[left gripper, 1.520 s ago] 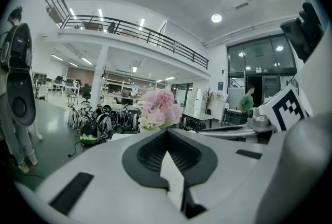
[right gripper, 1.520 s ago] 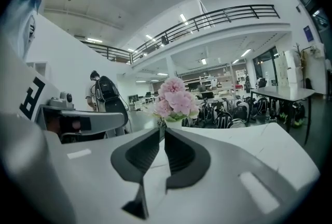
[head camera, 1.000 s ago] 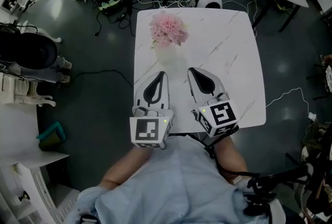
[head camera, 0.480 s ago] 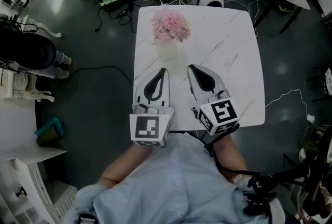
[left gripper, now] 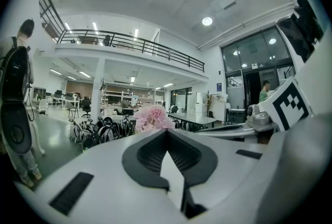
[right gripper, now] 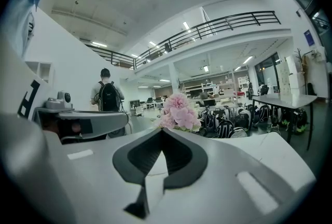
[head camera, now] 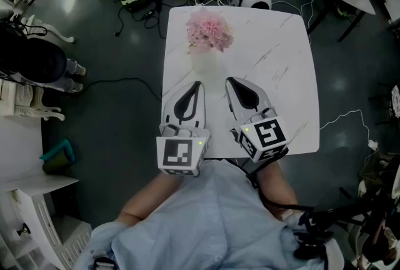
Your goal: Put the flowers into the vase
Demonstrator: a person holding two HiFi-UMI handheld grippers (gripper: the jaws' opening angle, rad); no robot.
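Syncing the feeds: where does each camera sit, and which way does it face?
Head view: on the person's head, looking steeply down at the white table, pink flowers, both forearms, left tool and right tool.
Left gripper view: on the left tool, facing about level toward the flowers; its shut jaws in front, right tool at right.
Right gripper view: on the right tool, facing the flowers; shut jaws in front, left tool at left.
Shared: all show the flowers.
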